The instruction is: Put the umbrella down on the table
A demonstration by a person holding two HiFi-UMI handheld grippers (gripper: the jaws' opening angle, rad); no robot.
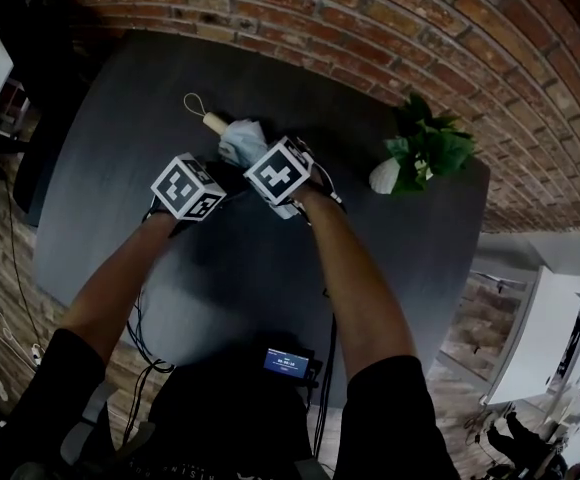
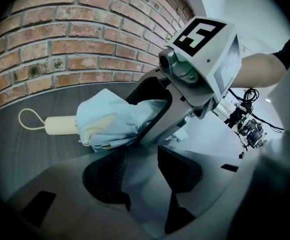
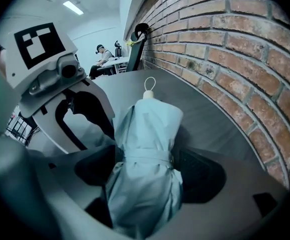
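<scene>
While umbrella (image 1: pixel 238 140) lies on table (image 1: pixel 110 108) at 12 o'clock, handle (image 1: pixel 215 123) toward 10, right gripper (image 3: pixel 145 176) jaws straddle it slack, wide; left gripper (image 2: pixel 144 176) wide, empty. Best: lift straight off, avoid dragging it.

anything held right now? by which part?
Nothing looks gripped: the folded umbrella lies between the right gripper's open jaws, at its strapped middle; left gripper open, empty.

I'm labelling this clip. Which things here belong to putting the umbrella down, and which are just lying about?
In the job: umbrella, table, right claw around the umbrella, left claw empty beside it.
Lying about: potted plant at the table's far edge.
</scene>
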